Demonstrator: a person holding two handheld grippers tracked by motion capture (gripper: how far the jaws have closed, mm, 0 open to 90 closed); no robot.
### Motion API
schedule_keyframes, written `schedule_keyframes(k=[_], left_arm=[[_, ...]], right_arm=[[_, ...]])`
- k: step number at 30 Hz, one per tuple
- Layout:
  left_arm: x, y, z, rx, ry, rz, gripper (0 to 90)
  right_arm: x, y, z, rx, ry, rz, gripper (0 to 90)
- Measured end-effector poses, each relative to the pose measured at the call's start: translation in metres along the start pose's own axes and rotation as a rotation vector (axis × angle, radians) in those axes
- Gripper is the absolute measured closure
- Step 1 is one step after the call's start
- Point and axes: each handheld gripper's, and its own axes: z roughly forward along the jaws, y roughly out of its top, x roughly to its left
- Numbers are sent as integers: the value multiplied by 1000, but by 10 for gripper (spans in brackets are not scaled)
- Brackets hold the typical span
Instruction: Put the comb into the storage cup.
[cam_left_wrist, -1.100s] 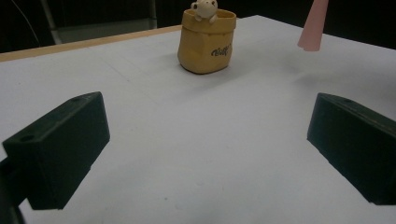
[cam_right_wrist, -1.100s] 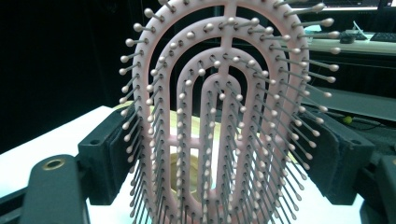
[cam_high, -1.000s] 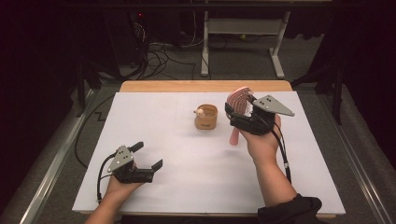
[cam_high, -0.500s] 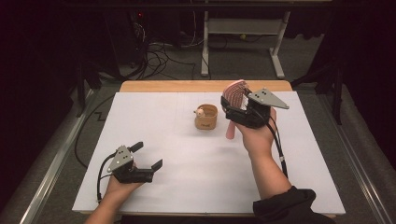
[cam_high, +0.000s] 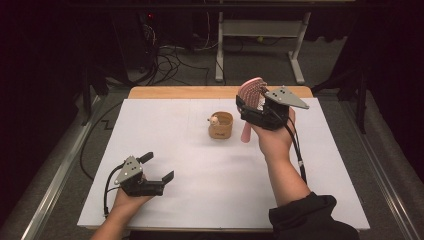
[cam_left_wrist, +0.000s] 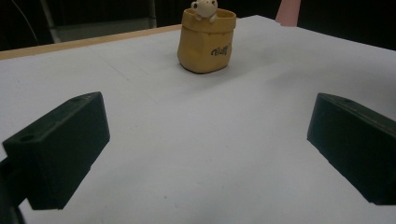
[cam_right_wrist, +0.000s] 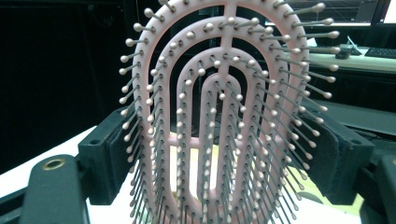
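Fingers (cam_right_wrist: 336, 154) of right gripper (cam_high: 250, 111) clamped pink brush (cam_high: 250, 95), handle down; cup (cam_high: 221, 125) at nine o'clock, close. Left gripper (cam_high: 156, 169) wide, empty, farther off.

Only the yellow pot (cam_high: 220, 126) (mid-table) obstructs the white table (cam_high: 190, 165).

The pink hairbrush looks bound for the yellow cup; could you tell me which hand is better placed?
Probably the right: the right gripper grips the pink hairbrush beside the yellow cup; the left gripper sits open near the front edge.
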Motion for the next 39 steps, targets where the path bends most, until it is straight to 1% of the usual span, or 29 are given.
schedule_keyframes(k=[10,20,27,32,39], left_arm=[[0,0,0,0,0,-2,0],[0,-1,0,3,1,1,0],[0,-1,1,3,3,3,0],[1,-1,1,3,3,1,0],[1,-1,1,4,2,2,0]], right_arm=[[2,12,6,-22,0,-1,204],[6,14,21,-41,-2,9,204],[7,20,28,-58,0,9,204],[9,21,33,-57,-1,3,204],[11,21,41,-61,1,9,203]])
